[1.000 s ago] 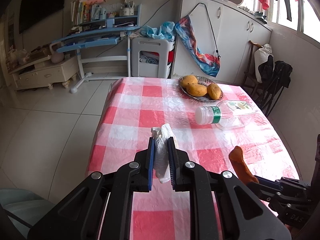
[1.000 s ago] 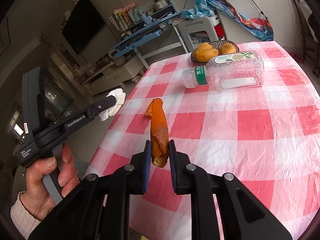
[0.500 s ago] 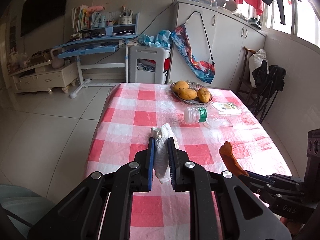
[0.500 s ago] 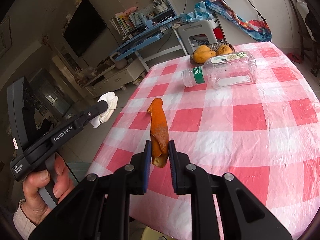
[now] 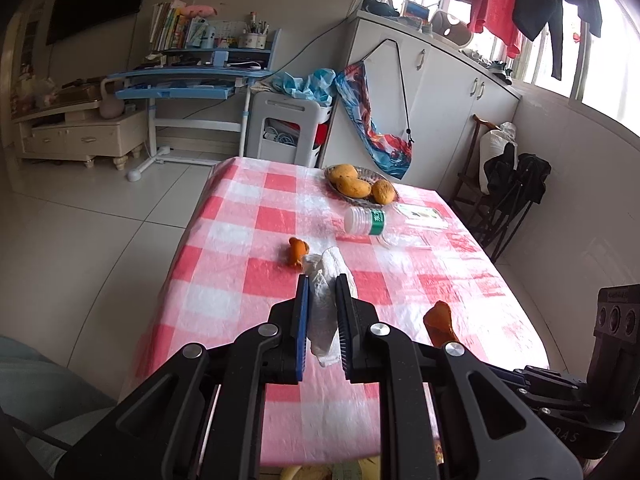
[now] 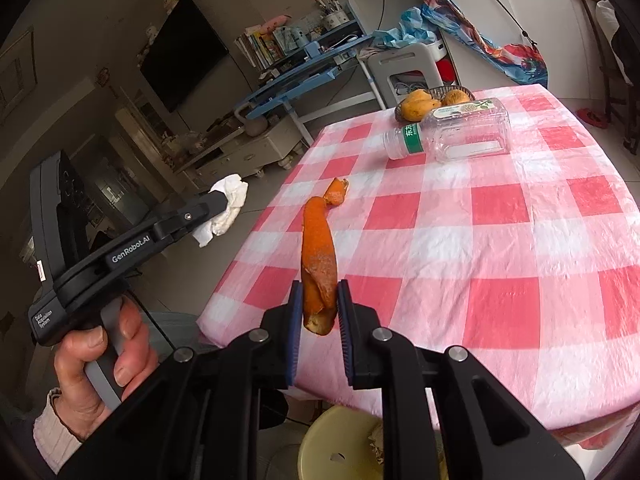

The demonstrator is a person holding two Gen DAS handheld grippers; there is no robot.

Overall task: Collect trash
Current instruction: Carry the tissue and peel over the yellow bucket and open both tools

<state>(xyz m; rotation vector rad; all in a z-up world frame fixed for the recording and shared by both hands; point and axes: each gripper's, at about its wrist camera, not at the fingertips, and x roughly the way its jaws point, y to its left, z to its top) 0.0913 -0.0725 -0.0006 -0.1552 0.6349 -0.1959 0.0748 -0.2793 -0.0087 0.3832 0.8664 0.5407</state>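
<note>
My left gripper [image 5: 322,284] is shut on a crumpled white tissue [image 5: 326,308] and holds it above the near edge of the checked table [image 5: 256,240]; the tissue also shows in the right wrist view [image 6: 224,210]. My right gripper [image 6: 319,292] is shut on a long orange peel [image 6: 318,256], also in the left wrist view [image 5: 439,322]. A second small piece of orange peel [image 5: 297,251] lies on the table; it also shows in the right wrist view [image 6: 337,193]. An empty clear plastic bottle [image 6: 460,134] lies on its side farther back.
A yellow bin [image 6: 340,444] with scraps in it stands on the floor under the table's near edge. A basket of mangoes [image 5: 360,186] sits at the table's far end. A chair [image 5: 504,196] stands to the right of the table.
Both grippers have pulled back and risen from the table with their loads. The small peel on the table and the yellow bin below have come into view.
</note>
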